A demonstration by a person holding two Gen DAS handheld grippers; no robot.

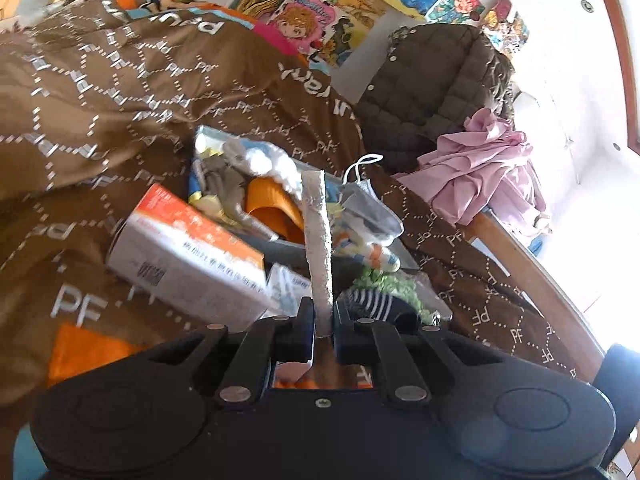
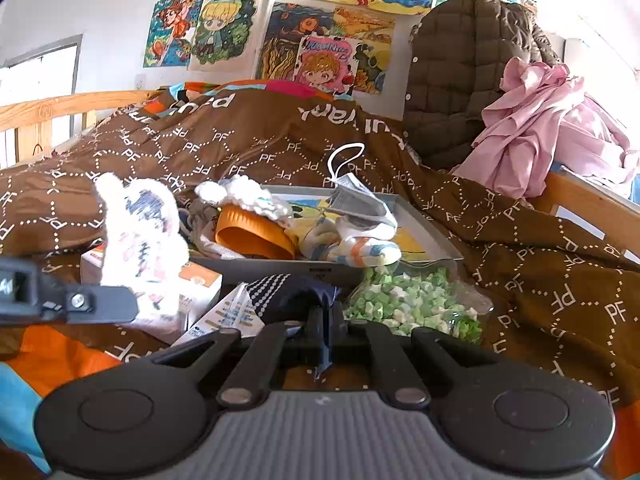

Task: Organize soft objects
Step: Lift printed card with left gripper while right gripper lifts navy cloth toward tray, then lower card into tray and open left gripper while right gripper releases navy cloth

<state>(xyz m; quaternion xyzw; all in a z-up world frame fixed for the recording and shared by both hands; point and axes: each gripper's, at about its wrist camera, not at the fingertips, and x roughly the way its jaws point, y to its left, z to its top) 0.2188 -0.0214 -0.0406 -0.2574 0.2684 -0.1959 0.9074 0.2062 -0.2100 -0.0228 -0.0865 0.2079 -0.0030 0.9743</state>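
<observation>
While the left gripper (image 1: 322,316) pinched one edge of a white fuzzy sock (image 2: 140,236) above an orange-and-white box (image 1: 188,256), its jaws stood nearly closed on the cloth. The right gripper (image 2: 326,328), also closed, clamped a dark striped sock (image 2: 280,292) in front of the grey tray (image 2: 424,220) on the brown quilt (image 2: 240,148). Both pieces looked light and limp, likely to droop and best pinched at a hem or cuff.

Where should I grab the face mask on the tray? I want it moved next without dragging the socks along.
Take the white ear loop of the face mask, coming from above: it stands up clear of the tray, while the mask's body rests on the socks.
</observation>
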